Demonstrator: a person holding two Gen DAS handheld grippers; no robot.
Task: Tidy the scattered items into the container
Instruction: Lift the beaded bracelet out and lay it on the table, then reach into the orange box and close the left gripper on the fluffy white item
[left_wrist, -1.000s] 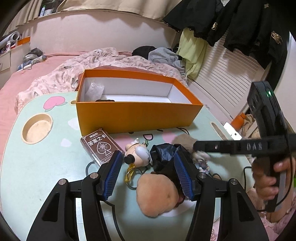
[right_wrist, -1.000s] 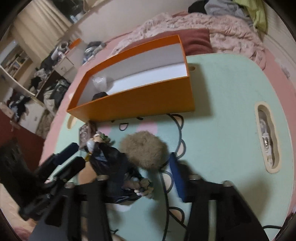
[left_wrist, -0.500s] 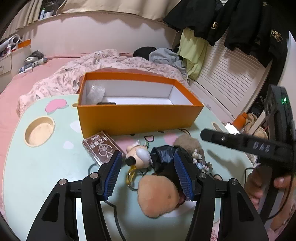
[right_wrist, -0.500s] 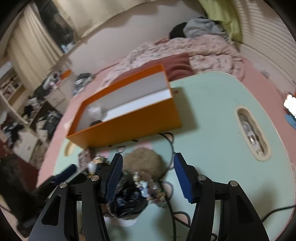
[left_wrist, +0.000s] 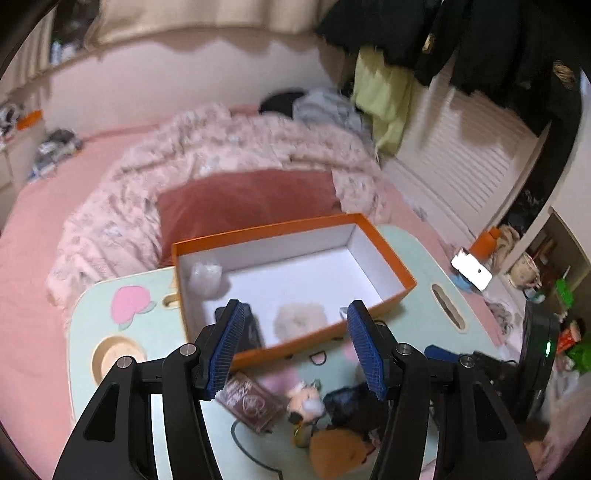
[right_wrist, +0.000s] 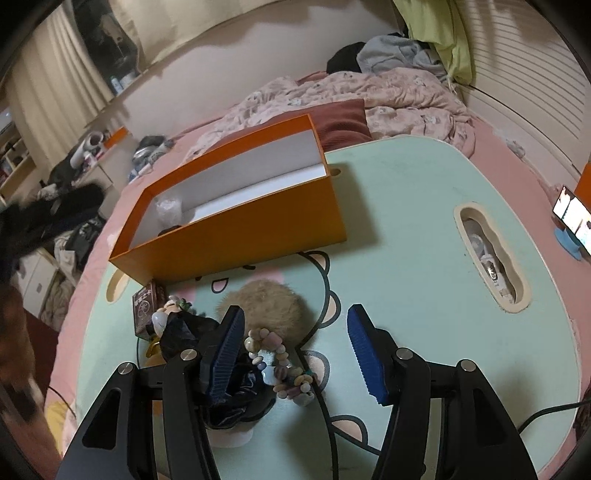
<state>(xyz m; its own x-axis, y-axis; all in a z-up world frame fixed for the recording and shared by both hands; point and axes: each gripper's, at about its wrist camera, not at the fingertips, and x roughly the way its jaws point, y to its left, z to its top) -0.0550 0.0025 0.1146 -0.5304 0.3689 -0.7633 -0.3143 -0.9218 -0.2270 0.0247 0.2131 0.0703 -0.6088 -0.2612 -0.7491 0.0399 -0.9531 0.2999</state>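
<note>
I'm looking down on the mint-green cartoon-printed lap table (right_wrist: 424, 229), with the open orange cardboard box with white lining (right_wrist: 236, 225) along its far edge, already holding a crumpled clear plastic bag, a dark flat thing and what may be a pale fluffy puff, too blurred to be sure. My left gripper (left_wrist: 295, 347) hangs above the box's near wall, released, nothing between its blue pads. My right gripper (right_wrist: 295, 354) is released too; its jaws have just been opening over the near-edge clutter. The tan furry pompom (right_wrist: 266, 306) sits just beyond its tips, the black crumpled fabric piece (right_wrist: 184, 332) by its left pad, and the pastel stone-bead bracelet (right_wrist: 277, 365) between the pads, untouched. I'd settle low, straddle the bracelet, then close gently. The small dark card box (right_wrist: 142, 306) has printing I can't read.
</note>
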